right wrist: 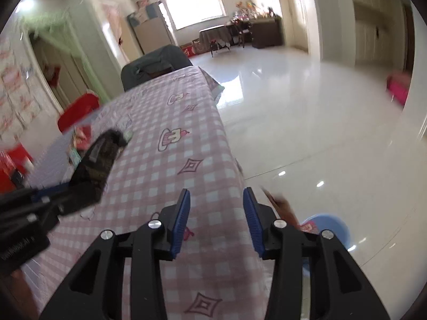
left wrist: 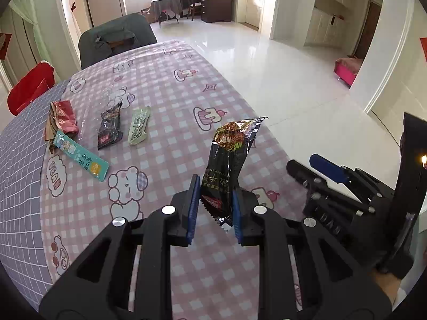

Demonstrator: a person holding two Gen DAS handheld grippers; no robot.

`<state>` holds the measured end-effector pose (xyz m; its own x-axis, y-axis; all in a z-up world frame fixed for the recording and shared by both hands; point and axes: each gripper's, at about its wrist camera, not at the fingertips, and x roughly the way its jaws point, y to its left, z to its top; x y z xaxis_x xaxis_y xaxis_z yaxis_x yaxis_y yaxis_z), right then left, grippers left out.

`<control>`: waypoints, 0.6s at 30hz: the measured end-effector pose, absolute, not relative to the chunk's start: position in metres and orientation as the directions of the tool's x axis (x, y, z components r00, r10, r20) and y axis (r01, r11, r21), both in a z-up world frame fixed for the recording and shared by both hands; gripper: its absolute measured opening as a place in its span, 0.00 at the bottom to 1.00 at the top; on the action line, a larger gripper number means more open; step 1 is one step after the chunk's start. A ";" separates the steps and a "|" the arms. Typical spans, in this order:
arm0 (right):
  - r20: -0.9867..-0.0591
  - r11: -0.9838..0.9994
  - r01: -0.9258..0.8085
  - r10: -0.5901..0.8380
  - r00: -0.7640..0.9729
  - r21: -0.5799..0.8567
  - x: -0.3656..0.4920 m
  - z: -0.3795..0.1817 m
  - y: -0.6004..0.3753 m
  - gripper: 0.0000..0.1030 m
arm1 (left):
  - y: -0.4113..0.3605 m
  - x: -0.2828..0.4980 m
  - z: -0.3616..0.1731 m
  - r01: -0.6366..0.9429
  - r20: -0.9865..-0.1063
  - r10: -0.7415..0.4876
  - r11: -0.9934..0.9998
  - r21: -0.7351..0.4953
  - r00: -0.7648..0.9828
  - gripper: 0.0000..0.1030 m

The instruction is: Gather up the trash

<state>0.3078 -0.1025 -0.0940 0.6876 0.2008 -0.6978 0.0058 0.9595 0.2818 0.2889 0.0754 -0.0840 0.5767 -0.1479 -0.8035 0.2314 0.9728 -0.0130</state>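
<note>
My left gripper [left wrist: 215,194] is shut on a black snack wrapper [left wrist: 226,160] and holds it upright above the pink checked tablecloth [left wrist: 165,85]. The same wrapper [right wrist: 98,160] shows blurred at the left of the right wrist view. My right gripper [right wrist: 216,208] is open and empty over the table's right edge; it also shows in the left wrist view [left wrist: 320,170]. More trash lies on the table at the left: a red wrapper [left wrist: 62,118], a teal packet [left wrist: 81,158], a dark packet [left wrist: 110,126], a pale green packet [left wrist: 139,126] and clear film [left wrist: 112,94].
A blue bin [right wrist: 331,229] stands on the floor below the table's right edge, with something red in it. A grey-covered chair [left wrist: 117,40] is at the far end of the table and a red chair [left wrist: 29,88] at the left. White tiled floor [left wrist: 280,80] is at the right.
</note>
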 end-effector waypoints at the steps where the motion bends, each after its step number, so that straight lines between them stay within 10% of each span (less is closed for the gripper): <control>1: -0.683 0.963 0.010 0.185 0.707 0.271 0.304 -0.091 -0.103 0.41 | 0.075 0.291 -0.086 0.236 -0.806 -0.156 0.972 -0.022 0.571 0.22; 18: -0.622 0.956 0.004 0.188 0.760 0.294 0.286 -0.068 -0.119 0.41 | 0.055 0.293 -0.092 0.274 -0.811 -0.193 0.961 -0.042 0.553 0.22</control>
<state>0.2861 -0.1186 -0.0682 0.7598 0.1879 -0.6224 0.0043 0.9559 0.2938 0.2934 0.0550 -0.0923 0.5530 -0.1928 -0.8106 0.2740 0.9608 -0.0416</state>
